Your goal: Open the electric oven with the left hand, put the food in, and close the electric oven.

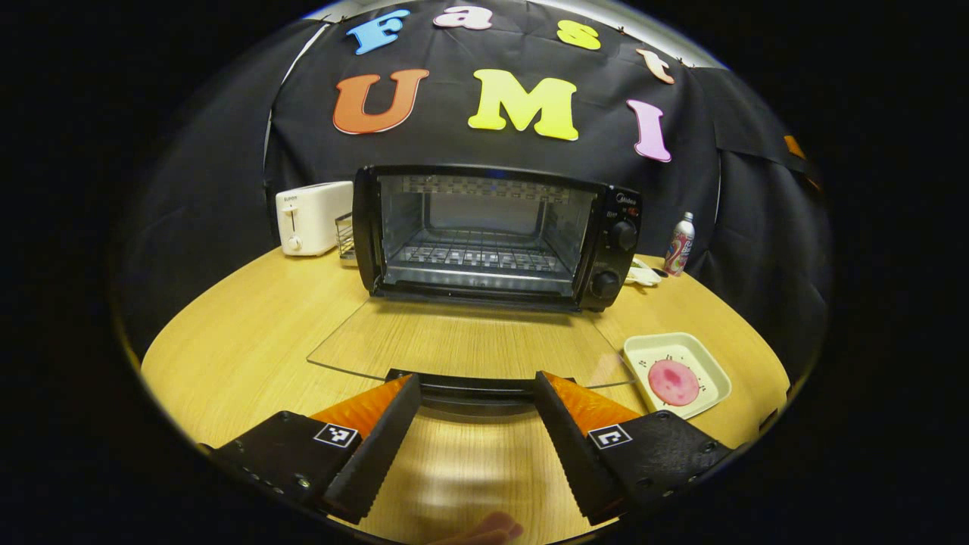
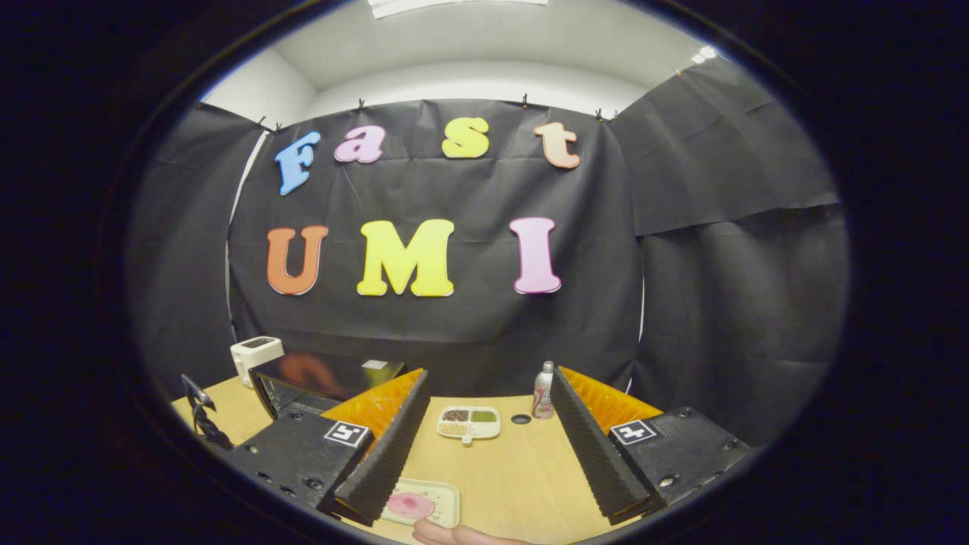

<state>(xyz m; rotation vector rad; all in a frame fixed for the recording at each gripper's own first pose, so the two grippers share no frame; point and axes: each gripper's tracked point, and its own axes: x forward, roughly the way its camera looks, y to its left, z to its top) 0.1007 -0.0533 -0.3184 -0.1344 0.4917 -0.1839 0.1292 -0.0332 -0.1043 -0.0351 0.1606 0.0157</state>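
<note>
The black electric oven (image 1: 496, 235) stands at the back of the wooden table with its glass door (image 1: 469, 344) folded down flat and a wire rack inside. My left gripper (image 1: 477, 386) is open, its fingertips level with the door's black handle (image 1: 473, 390), which lies between them untouched. A round pink piece of food (image 1: 672, 382) lies on a cream square tray (image 1: 708, 363) to the right of the door. In the right gripper view the food (image 2: 409, 505) lies low, just right of the left finger, and the oven (image 2: 318, 378) is at the left. My right gripper (image 2: 490, 378) is open and holds nothing.
A white toaster (image 1: 306, 218) and a small wire basket (image 1: 346, 236) stand left of the oven. A bottle (image 1: 680, 244) stands at its right, near the wall. A divided dish (image 2: 469, 422) of small foods sits beyond the tray. Part of a hand (image 2: 454, 536) shows at the bottom.
</note>
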